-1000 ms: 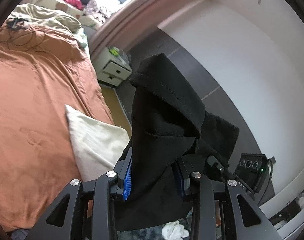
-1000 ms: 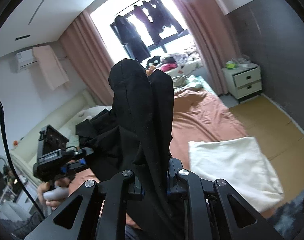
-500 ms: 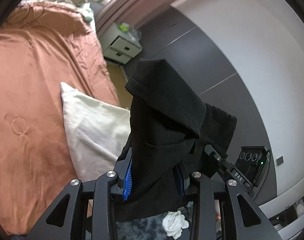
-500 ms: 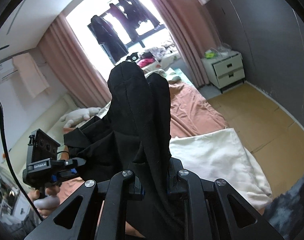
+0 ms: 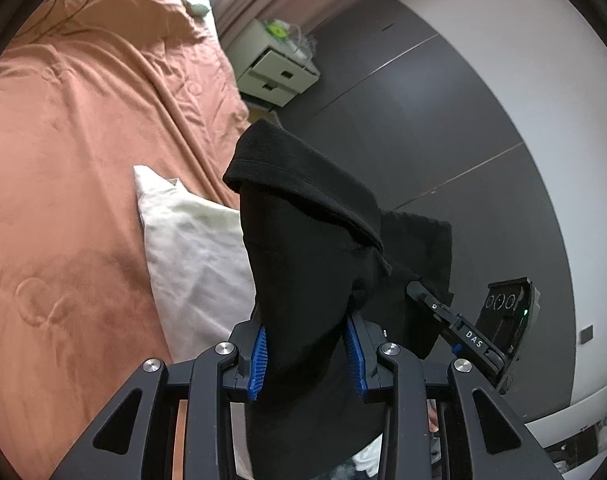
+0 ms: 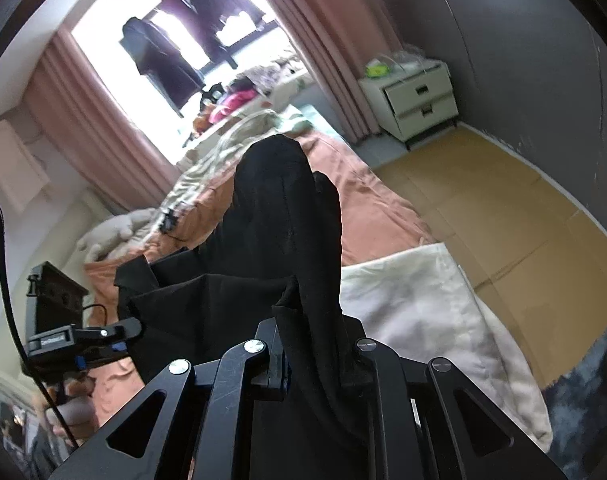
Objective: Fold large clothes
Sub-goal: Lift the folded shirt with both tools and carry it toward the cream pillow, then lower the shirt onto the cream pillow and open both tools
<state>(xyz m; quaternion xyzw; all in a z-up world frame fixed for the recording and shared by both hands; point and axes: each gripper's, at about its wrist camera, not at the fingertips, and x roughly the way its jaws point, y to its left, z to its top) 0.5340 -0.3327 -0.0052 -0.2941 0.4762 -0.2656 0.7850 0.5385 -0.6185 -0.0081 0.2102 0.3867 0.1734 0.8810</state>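
Note:
A large black garment [image 5: 307,248] hangs in the air between both grippers, above the bed. My left gripper [image 5: 305,350] is shut on one bunched edge of it, blue pads pressed into the cloth. My right gripper [image 6: 315,364] is shut on another edge of the garment [image 6: 287,216], which stands up in a fold over the fingers. Each gripper shows in the other's view: the right one [image 5: 459,328] at right, the left one [image 6: 83,336] at lower left, with cloth stretched between them.
A bed with a rust-orange cover [image 5: 71,168] lies below, with a white pillow [image 5: 195,256] near its edge. A white nightstand [image 6: 411,100] stands by the dark wall. Cardboard sheets [image 6: 503,216] cover the floor beside the bed. Pink curtains [image 6: 315,32] frame the window.
Both grippers have tilted downward toward the bed with the garment still held. The bed and pillow now fill more of each view; the cloth spreads a little wider between the grippers.

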